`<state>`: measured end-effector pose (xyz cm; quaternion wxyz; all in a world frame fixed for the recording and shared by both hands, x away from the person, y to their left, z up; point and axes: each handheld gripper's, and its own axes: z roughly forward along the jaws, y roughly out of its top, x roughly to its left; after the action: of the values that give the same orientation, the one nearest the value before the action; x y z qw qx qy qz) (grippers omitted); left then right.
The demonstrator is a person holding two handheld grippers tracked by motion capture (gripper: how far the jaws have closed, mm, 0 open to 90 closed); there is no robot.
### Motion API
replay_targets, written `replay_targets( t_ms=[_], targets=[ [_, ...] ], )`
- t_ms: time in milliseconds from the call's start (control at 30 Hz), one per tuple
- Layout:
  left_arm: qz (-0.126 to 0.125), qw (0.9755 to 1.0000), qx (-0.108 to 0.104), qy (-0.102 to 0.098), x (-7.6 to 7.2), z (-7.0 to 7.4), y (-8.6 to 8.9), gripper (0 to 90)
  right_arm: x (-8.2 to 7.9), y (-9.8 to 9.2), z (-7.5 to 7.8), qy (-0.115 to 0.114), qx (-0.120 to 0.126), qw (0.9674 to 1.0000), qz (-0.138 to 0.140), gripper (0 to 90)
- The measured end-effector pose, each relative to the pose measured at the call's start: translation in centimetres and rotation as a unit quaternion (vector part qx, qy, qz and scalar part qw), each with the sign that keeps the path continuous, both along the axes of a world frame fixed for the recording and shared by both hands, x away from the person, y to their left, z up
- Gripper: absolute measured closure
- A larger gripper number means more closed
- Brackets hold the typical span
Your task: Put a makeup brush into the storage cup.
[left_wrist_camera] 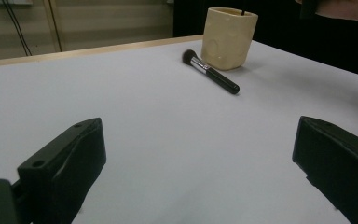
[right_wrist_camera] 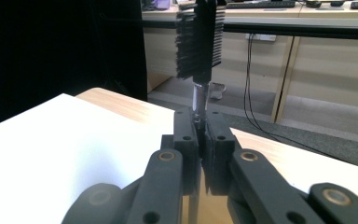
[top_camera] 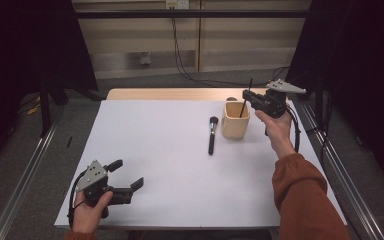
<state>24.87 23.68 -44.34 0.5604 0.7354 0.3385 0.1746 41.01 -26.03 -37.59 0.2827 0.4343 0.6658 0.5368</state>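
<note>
White worktop [top_camera: 170, 165]: the right gripper [top_camera: 250, 97], fingers clamped on a thin black brush [top_camera: 243, 106], holds it in the cream cup [top_camera: 235, 122]. Beside it lies a makeup brush [top_camera: 212, 135]; left gripper [top_camera: 127, 177] fingers apart.

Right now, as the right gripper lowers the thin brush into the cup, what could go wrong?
1. The right gripper pinches the thin brush on its narrow stem; it may slip or tilt.
2. The handle enters the beige cup at a slant, so pushing may tip this cup.
3. The makeup brush lies close beside the cup; a shifted cup may knock it.
</note>
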Motion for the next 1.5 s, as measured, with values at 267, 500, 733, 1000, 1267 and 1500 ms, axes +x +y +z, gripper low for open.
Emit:
replay_targets(
  t_ms=[267,500,733,1000,1267,1500],
  targets=[
    [-0.005,1.0,0.002,0.001,0.0,0.0,-0.1,2.8,0.0,-0.2,-1.2,0.011,0.002,0.9999,0.003,85.7],
    [-0.004,1.0,0.002,0.002,0.0,0.0,0.0,2.9,0.0,0.1,-2.1,0.018,0.005,0.9998,0.008,85.7],
    [-0.003,1.0,0.002,0.004,0.1,-0.1,0.1,3.0,-0.1,0.3,-3.3,0.027,0.01,0.9995,0.011,85.7],
    [-0.005,1.0,0.004,0.006,0.1,-0.1,0.1,3.2,-0.1,0.2,-3.7,0.036,0.016,0.9991,0.015,85.6],
    [-0.002,1.0,0.005,0.008,0.2,-0.2,0.2,3.2,-0.2,0.2,-3.8,0.039,0.019,0.9989,0.02,81.1],
    [-0.001,0.9999,0.005,0.009,0.2,-0.3,0.2,3.2,-0.3,0.1,-4.0,0.042,0.025,0.9986,0.021,55.5]
  ],
)
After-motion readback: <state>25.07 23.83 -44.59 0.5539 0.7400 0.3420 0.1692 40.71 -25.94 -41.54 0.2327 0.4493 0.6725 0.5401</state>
